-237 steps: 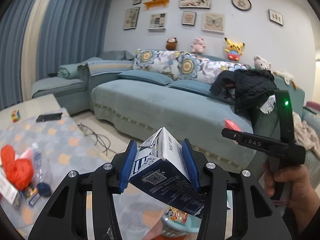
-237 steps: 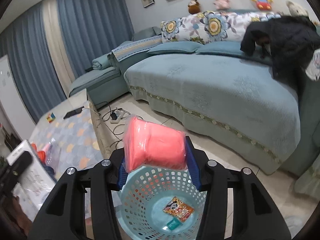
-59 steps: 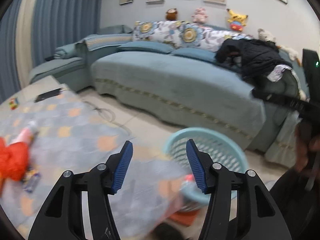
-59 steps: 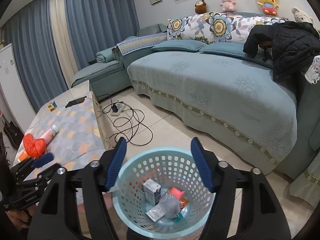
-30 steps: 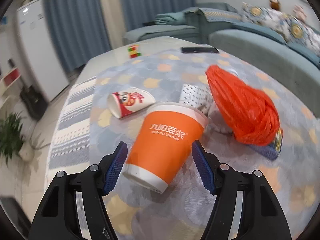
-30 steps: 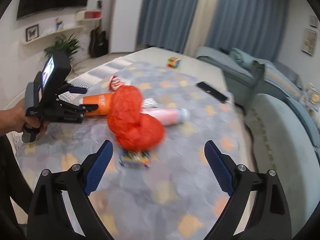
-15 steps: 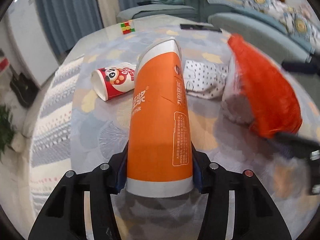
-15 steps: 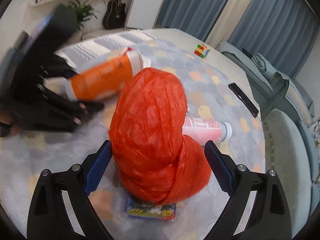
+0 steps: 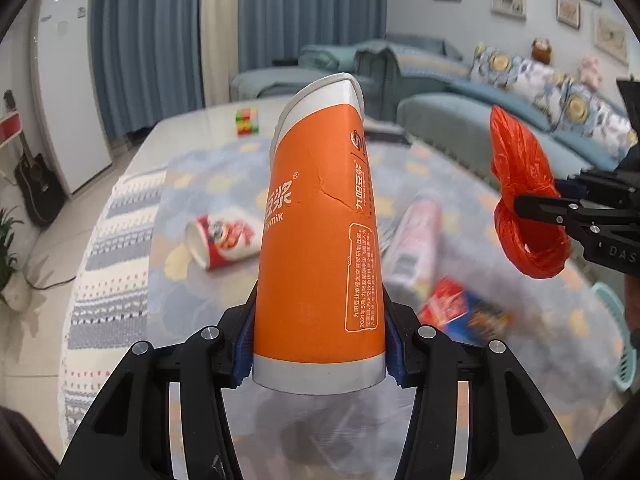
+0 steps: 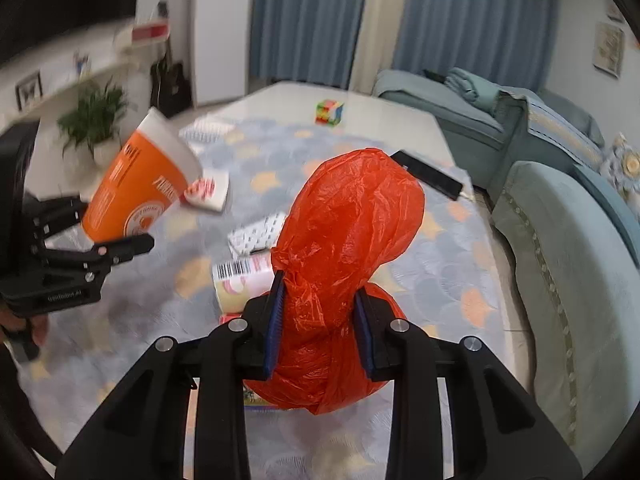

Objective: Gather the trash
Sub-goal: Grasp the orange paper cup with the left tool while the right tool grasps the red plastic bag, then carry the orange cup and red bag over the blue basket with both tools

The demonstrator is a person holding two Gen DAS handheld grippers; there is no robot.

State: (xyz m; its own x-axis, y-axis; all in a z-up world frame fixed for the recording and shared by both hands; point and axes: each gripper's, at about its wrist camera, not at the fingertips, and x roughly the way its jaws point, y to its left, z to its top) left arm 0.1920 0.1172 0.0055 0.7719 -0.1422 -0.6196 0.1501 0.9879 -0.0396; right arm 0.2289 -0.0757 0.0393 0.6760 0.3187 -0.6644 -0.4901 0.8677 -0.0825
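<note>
Trash in both grippers, lifted over the table [image 9: 120, 208].

Left gripper [image 9: 318, 344] was clamped on the orange paper cup [image 9: 320, 220], right gripper [image 10: 320, 320] squeezed the orange plastic bag [image 10: 348, 232]. Small red cup [image 9: 222, 240], pink bottle [image 9: 416, 240] and snack wrapper [image 9: 464, 312] lay on the patterned cloth below.

Two tongs are showing: left tongs [image 9: 319, 344] and right tongs [image 10: 319, 320]. Two paper cups are showing: one orange cup [image 9: 320, 216] between the left tongs, one red-and-white cup [image 9: 224, 242] beyond them. One orange bag [image 10: 340, 264] is sitting between the right tongs.
</note>
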